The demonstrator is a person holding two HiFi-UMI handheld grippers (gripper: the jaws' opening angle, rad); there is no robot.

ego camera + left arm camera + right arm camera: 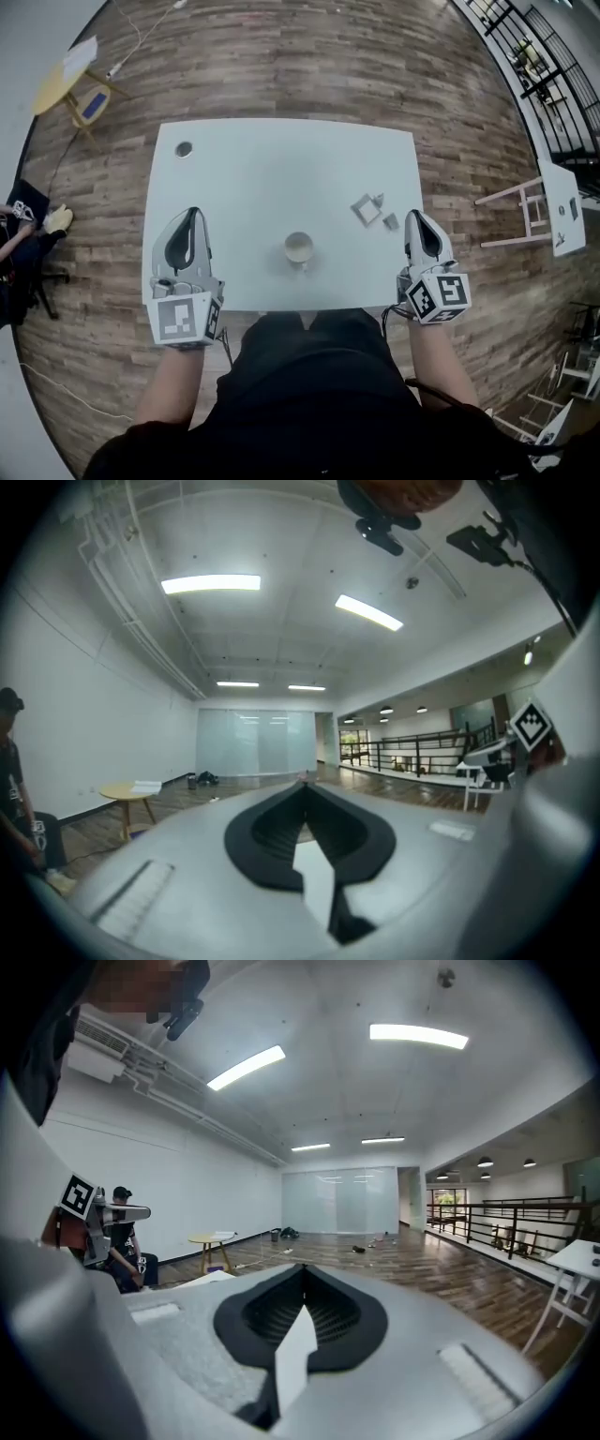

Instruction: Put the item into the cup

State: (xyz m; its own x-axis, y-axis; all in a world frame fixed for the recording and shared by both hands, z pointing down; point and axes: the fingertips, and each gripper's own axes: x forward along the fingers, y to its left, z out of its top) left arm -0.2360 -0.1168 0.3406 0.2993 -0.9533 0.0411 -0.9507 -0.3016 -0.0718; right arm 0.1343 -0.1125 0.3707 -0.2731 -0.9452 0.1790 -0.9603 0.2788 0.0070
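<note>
Head view: item (391, 221) just beside closed, empty right gripper (416, 216); left gripper (193, 213) closed too, well apart.

The left gripper (305, 785) is seen pointing level across a large room. Its black-padded fingers (265, 832) are closed, with the tips brought together and nothing held between them. Beyond the tips, a frosted glass wall (258, 742) is shown at the far end of a wooden floor (403, 787). A round yellow table (129, 792) is placed at the left, and a person in dark clothes (11, 799) is cut off by the left edge. At the right, a black railing (412, 757) is seen, with a marker cube (532, 726) above white furniture (487, 759). Strip lights (211, 583) are mounted on the white ceiling.
</note>
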